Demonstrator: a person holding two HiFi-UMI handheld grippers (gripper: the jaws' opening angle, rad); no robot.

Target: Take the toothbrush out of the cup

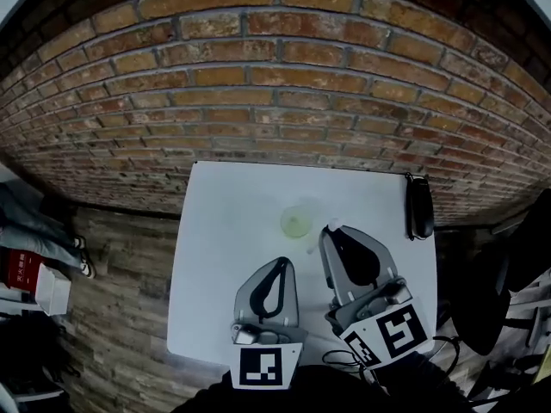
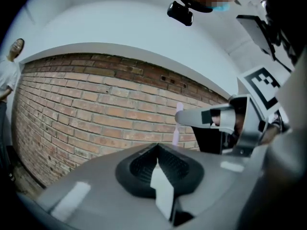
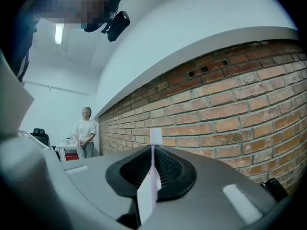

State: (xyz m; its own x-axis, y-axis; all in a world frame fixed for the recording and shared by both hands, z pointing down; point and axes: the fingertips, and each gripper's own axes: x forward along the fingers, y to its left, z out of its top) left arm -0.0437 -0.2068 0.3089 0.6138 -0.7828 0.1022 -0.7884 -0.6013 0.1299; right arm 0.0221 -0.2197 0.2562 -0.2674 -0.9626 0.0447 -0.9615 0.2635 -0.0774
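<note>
A clear plastic cup (image 1: 295, 222) stands on the white table (image 1: 224, 256) with nothing sticking out of it. To its right my right gripper (image 1: 331, 229) is shut on a pale toothbrush (image 3: 155, 143), whose bristle head stands up above the jaws in the right gripper view. The left gripper view shows the same toothbrush (image 2: 177, 128) sticking down from the right gripper (image 2: 211, 118), in front of the brick wall. My left gripper (image 1: 281, 261) hangs above the table's near half, shut, with nothing in it; its pads (image 2: 144, 163) meet in a line.
A black oblong object (image 1: 419, 206) lies at the table's right edge. The brick wall (image 1: 275, 84) runs behind the table. A person (image 3: 85, 131) stands farther off to the left by a small table, with a red box (image 1: 21, 269) on the floor.
</note>
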